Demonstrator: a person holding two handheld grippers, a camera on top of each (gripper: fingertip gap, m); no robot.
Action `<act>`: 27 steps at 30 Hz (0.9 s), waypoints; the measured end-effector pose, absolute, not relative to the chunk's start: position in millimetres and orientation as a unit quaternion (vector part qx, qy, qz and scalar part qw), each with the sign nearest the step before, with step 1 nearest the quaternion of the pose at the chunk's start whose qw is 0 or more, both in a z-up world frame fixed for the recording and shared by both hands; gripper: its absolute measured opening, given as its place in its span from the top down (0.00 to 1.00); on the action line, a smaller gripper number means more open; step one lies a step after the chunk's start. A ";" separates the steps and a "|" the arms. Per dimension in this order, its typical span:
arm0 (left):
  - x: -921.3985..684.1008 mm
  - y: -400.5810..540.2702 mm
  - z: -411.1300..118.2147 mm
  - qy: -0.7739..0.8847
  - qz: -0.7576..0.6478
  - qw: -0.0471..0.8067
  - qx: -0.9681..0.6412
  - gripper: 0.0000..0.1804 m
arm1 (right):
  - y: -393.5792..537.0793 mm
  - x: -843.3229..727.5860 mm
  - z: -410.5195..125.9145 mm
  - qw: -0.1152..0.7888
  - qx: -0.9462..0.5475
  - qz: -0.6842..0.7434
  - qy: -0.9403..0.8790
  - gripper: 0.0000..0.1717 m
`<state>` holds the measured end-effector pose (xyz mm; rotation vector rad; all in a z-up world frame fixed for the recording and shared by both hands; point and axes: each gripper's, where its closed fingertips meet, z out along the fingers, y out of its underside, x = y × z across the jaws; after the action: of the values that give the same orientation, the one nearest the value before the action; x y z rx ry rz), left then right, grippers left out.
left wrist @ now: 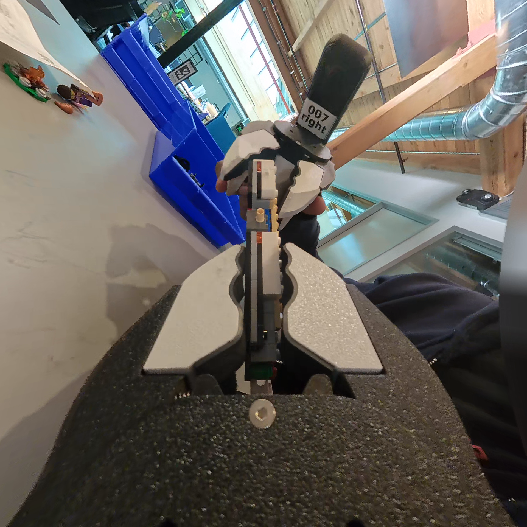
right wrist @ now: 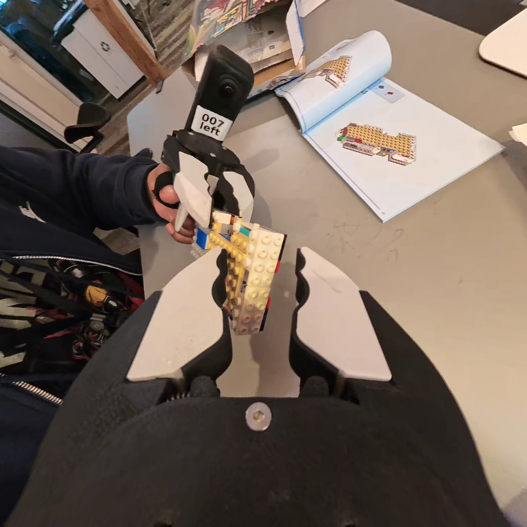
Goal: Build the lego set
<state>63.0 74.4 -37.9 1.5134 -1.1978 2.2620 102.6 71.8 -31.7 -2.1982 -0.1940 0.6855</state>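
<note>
The left wrist view looks along its own fingers, tilted up toward ceiling beams and windows, the brick model (left wrist: 262, 273) close ahead. The right wrist view faces down onto the grey table (right wrist: 370, 256), toward its far edge. Both share the model and the opposite gripper.

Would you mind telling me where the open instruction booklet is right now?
In the right wrist view, the booklet lies open on the grey table, upper right, beyond the brick model and just right of the torn cardboard box.
</note>
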 end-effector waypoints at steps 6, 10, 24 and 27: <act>61.9 71.1 -38.7 -0.413 0.756 0.085 0.501 0.87 | 67.0 97.5 -31.1 0.406 -0.865 0.282 -0.083 0.78; 60.4 68.7 -38.6 -0.430 0.753 0.075 0.493 0.87 | 64.4 96.1 -31.0 0.407 -0.865 0.281 -0.082 0.79; 52.4 59.6 -32.1 -0.462 0.759 0.074 0.453 0.87 | 57.6 83.4 -22.9 0.414 -0.852 0.304 -0.097 0.80; 50.8 58.8 -31.5 -0.475 0.756 0.064 0.446 0.87 | 57.1 81.7 -21.1 0.418 -0.852 0.296 -0.106 0.80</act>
<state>50.8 58.8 -31.5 1.3471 -1.4339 2.2819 81.7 57.1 -21.1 -2.1388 -0.2663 0.7421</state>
